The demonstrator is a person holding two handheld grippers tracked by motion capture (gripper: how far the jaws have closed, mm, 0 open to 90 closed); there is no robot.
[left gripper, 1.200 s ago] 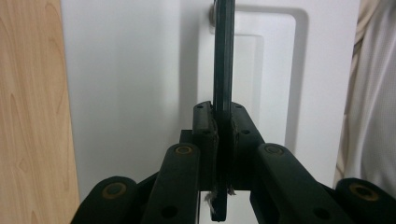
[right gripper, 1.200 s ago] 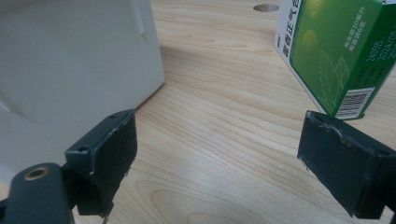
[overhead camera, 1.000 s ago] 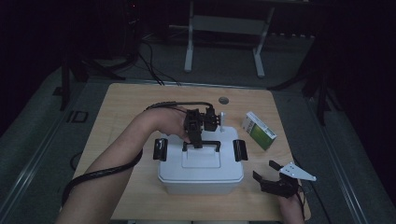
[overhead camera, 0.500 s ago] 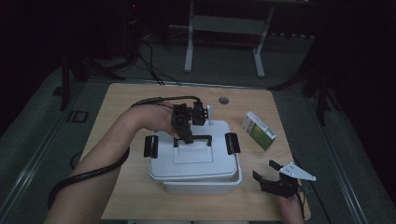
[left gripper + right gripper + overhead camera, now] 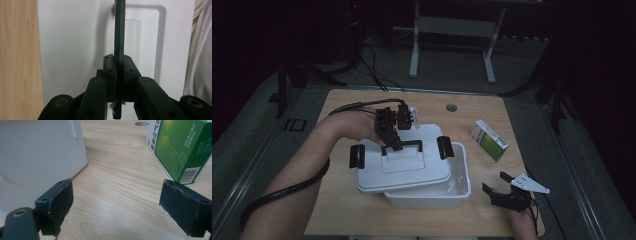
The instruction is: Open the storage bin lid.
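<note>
A white storage box (image 5: pixel 460 186) stands in the middle of the wooden table (image 5: pixel 342 112). Its white lid (image 5: pixel 404 170), with a black clip at each end, hangs tilted over the box's left part, so the right side of the box lies uncovered. My left gripper (image 5: pixel 393 145) is shut on the lid's black handle (image 5: pixel 408 145). In the left gripper view the pads (image 5: pixel 110 68) pinch the thin handle bar (image 5: pixel 119 30) over the lid (image 5: pixel 75 37). My right gripper (image 5: pixel 502 189) rests open at the table's front right, its jaws (image 5: pixel 116 205) wide apart with nothing between them.
A green and white carton (image 5: pixel 488 140) lies on the table right of the box, close ahead of the right gripper in its view (image 5: pixel 180 147). A round hole (image 5: pixel 451 107) sits near the table's far edge. The box wall (image 5: pixel 37 152) stands left of the right gripper.
The left gripper has carried the lid up and to the left off the box, uncovering the box's right side. The right gripper has stayed put.
</note>
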